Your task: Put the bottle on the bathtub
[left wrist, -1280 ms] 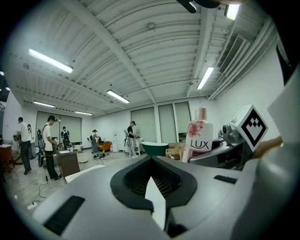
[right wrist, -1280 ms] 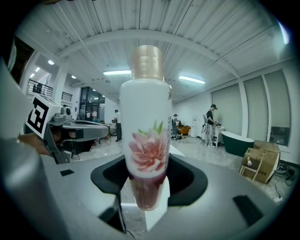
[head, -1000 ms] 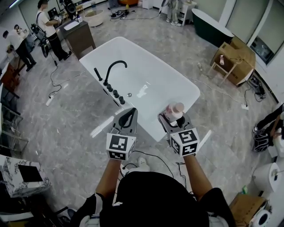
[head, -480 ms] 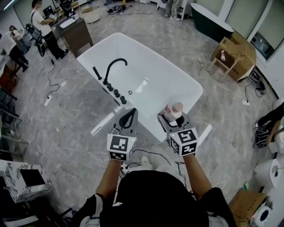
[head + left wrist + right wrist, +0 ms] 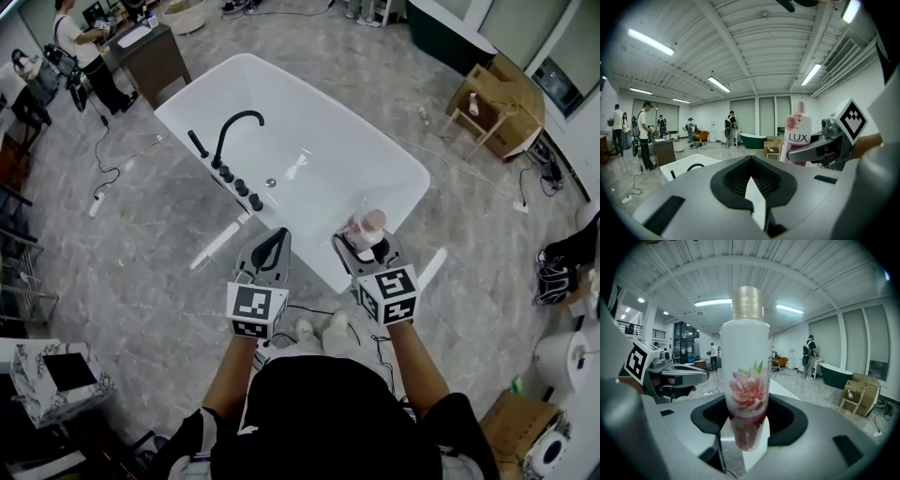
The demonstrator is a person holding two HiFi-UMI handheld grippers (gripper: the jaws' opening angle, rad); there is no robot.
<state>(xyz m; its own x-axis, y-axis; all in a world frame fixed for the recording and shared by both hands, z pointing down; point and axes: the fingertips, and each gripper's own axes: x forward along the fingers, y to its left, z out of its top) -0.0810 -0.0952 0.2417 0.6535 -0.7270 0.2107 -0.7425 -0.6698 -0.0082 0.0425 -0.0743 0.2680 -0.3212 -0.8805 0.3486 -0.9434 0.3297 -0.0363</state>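
Bottle (image 5: 746, 376) in right gripper (image 5: 364, 246) (bathtub (image 5: 309, 122) seemingly below)

The bathtub (image 5: 319, 159) looks glossy and smooth — the bottle (image 5: 746, 376) shiny plastic, the floor (image 5: 141, 253) polished grey stone.

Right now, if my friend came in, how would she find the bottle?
Find the big white bathtub in the middle of the grey floor. At its near corner, the right gripper is clamped on the bottle, which stands upright. It is white with a pink flower and a tan cap, while the left gripper beside it holds nothing.
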